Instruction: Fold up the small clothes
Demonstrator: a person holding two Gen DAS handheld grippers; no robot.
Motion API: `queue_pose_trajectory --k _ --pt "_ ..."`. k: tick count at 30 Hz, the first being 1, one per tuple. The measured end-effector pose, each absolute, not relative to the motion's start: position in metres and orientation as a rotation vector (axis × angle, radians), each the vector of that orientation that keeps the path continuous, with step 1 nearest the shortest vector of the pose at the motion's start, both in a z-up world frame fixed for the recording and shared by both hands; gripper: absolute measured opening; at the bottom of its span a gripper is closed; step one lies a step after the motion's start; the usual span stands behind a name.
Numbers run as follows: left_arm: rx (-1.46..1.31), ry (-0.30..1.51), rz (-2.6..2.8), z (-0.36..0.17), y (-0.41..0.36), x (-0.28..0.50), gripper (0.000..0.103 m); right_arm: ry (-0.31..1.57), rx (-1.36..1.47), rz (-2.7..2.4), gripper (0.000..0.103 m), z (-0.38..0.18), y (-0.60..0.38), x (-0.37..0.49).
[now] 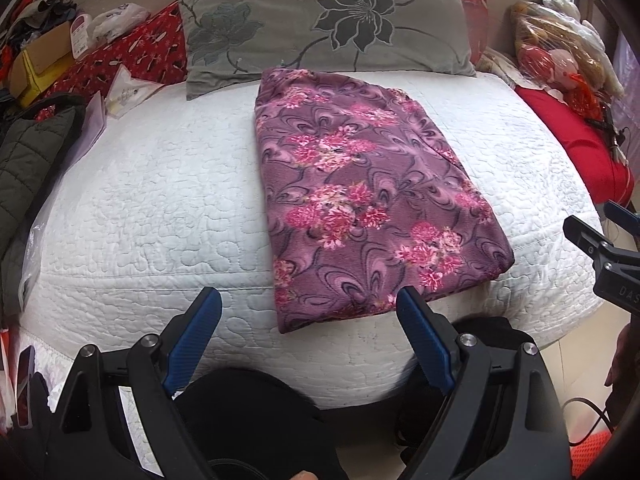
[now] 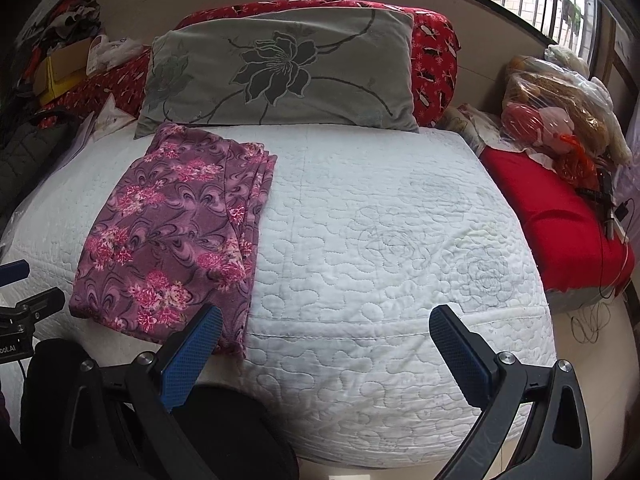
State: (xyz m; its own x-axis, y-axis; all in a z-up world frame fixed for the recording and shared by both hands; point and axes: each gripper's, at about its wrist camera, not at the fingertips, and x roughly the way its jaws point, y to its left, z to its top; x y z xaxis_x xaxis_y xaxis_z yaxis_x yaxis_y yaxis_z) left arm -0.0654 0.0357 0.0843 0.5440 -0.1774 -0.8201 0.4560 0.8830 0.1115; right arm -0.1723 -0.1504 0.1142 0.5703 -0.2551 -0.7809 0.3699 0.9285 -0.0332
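A: Where is the garment (image 1: 360, 196)?
B: It lies folded into a rectangle on the white quilt (image 1: 160, 200), its far end touching the grey pillow (image 1: 320, 20).
A: And the left gripper (image 1: 310, 308)?
B: Its jaws gape wide and hold nothing, above the garment's near edge.
A: The right gripper (image 2: 326, 326)?
B: Also spread wide and empty, over bare quilt, with the garment's near corner beside its left finger.

Both wrist views look forward from the bed's (image 1: 160, 208) foot edge toward the pillow (image 1: 320, 20); both share the folded garment (image 2: 172, 232).
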Motion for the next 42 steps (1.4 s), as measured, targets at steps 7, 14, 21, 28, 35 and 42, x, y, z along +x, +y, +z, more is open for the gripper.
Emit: queue_pose_trajectory --k 7,14,21,28,35,42 --pt "0.33 0.922 -0.399 0.084 0.034 -0.068 0.09 0.89 0.147 -0.366 0.103 0.114 -0.151 -0.172" --pt "0.331 0.923 -0.404 0.084 0.035 -0.071 0.09 0.886 0.147 -0.371 0.103 0.115 -0.153 -0.174" --pt "0.316 0.938 -0.406 0.083 0.038 -0.072 0.09 0.877 0.145 -0.381 0.103 0.118 -0.152 -0.179" --pt "0.303 0.947 -0.422 0.085 0.036 -0.078 0.09 0.868 0.153 -0.385 0.103 0.121 -0.153 -0.185" --pt "0.309 0.943 -0.45 0.088 0.03 -0.084 0.09 0.864 0.171 -0.39 0.103 0.122 -0.154 -0.189" --pt "0.306 0.952 -0.464 0.09 0.024 -0.088 0.09 0.869 0.176 -0.387 0.103 0.122 -0.154 -0.189"
